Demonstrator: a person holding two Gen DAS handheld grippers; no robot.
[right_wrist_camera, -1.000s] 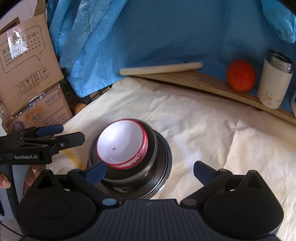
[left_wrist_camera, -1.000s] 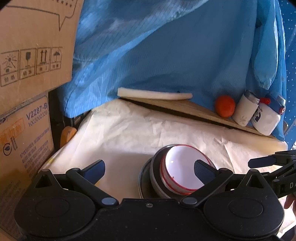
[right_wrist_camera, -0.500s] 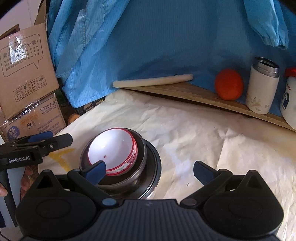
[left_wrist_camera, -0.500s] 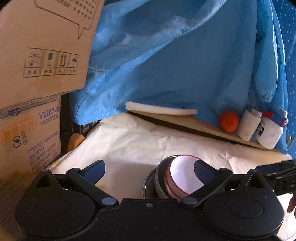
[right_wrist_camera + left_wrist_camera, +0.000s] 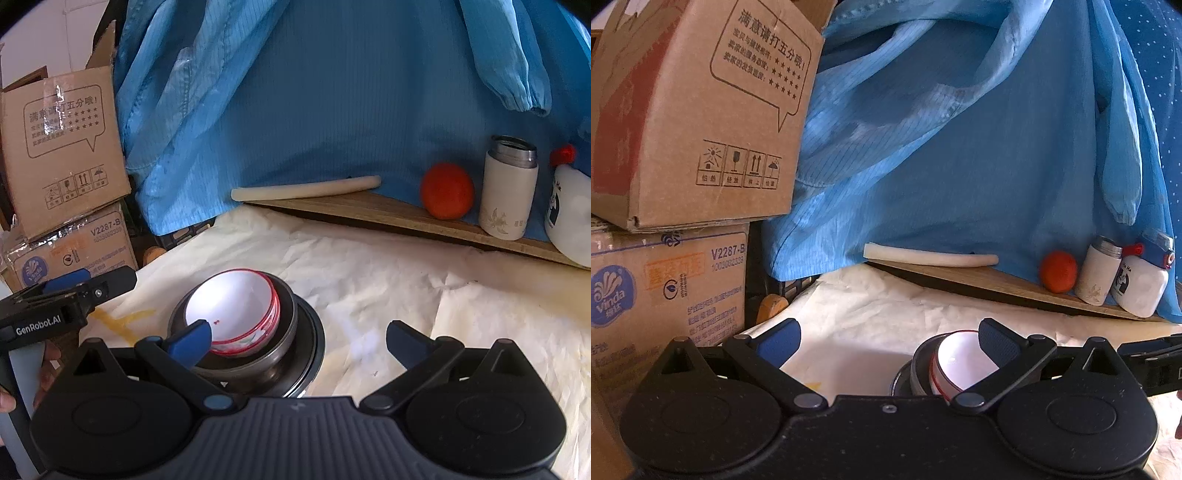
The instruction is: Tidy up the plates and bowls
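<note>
Both hand-held grippers have drawn back from the stack since the earlier frames. Left hand-held gripper (image 5: 888, 338) and right hand-held gripper (image 5: 299, 334) each stand wide open, holding nothing. The white bowl (image 5: 236, 310) with a red rim sits nested in a steel bowl (image 5: 284, 332), which rests on a dark plate (image 5: 314, 350) on the counter (image 5: 388, 266). Nesting by size, largest at the bottom, keeps the stack steady and compact. The white bowl appears empty. Stacking appears complete.
</note>
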